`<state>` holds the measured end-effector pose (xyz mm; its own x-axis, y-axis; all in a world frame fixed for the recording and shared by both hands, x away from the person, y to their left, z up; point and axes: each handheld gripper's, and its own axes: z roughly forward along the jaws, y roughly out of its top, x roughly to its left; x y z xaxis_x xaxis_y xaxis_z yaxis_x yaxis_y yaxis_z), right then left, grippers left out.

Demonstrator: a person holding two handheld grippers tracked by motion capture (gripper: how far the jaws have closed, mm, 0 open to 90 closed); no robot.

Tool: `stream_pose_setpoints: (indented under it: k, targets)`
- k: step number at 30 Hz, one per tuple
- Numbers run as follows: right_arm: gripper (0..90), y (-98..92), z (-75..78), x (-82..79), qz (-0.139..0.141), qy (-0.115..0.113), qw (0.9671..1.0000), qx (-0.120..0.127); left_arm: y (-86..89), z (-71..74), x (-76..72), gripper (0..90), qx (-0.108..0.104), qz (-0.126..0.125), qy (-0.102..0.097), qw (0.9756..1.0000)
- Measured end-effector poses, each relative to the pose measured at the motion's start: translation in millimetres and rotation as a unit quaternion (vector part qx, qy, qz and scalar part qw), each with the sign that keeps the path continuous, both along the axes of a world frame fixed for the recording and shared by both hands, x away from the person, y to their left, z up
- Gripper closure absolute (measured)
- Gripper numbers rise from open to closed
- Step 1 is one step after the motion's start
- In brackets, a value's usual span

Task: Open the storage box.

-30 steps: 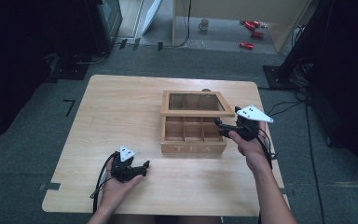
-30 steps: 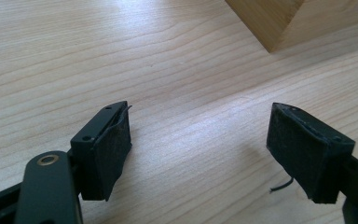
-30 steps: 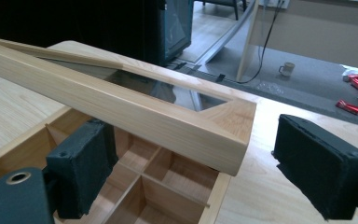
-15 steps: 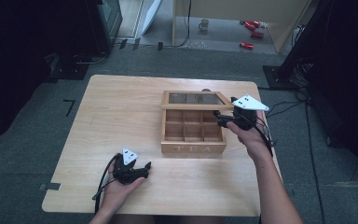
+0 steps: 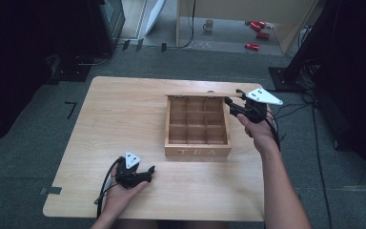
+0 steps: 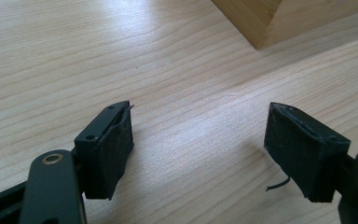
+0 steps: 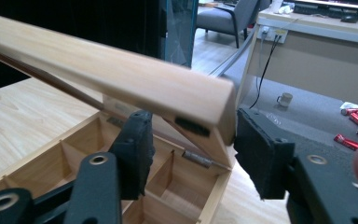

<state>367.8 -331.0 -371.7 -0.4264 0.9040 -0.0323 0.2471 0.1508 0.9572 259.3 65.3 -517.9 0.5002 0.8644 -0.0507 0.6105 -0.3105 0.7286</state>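
Left gripper [image 5: 148, 171] low near table edge, fingers [image 6: 107, 149] wide apart; right gripper [image 5: 232, 101] raised, fingers [image 7: 133, 151] parted.

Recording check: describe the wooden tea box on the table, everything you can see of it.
The tea box is light, unfinished-looking wood, with "TEA" on its front wall. It stands on the table, right of centre. Inside, thin wooden dividers form a grid of compartments, all apparently empty. Its lid is raised, hinged at the far edge by a small metal hinge. The right gripper straddles the lid's corner; one pad touches it, though a firm grip is unclear. The left gripper is apart.
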Motion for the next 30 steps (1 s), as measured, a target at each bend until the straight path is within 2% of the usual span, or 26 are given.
stream_pose_setpoints:
  k: [5,9,15,18,23,26,30]
  targets:
    - [63.4,-4.6,2.7,8.9,-0.018,-0.009,0.9998,0.006,0.0,0.0,0.0,24.4,-0.001,-0.001,0.000,1.0000]
    - [64.1,-4.3,4.5,14.2,-0.023,-0.015,0.9996,0.011,0.0,0.0,0.0,24.4,-0.001,-0.001,0.000,1.0000]
    - [65.5,0.4,13.3,26.9,-0.048,-0.011,0.9987,0.014,-0.3,0.0,0.0,24.4,0.001,-0.001,0.000,1.0000]
    - [66.3,4.9,20.9,38.5,-0.069,-0.004,0.9975,0.015,-0.2,-0.1,0.0,24.4,0.000,0.000,0.000,1.0000]
    - [66.6,7.5,27.4,51.5,-0.084,0.004,0.9963,0.017,-0.4,-0.2,-0.1,24.4,0.000,0.000,0.000,1.0000]
    - [66.8,9.1,31.0,65.0,-0.096,0.009,0.9949,0.027,-0.4,-0.2,-0.1,24.4,0.001,-0.002,-0.001,1.0000]
    - [66.9,10.1,32.0,75.0,-0.106,0.010,0.9936,0.037,-0.4,0.0,-0.1,24.4,0.002,-0.003,0.000,1.0000]
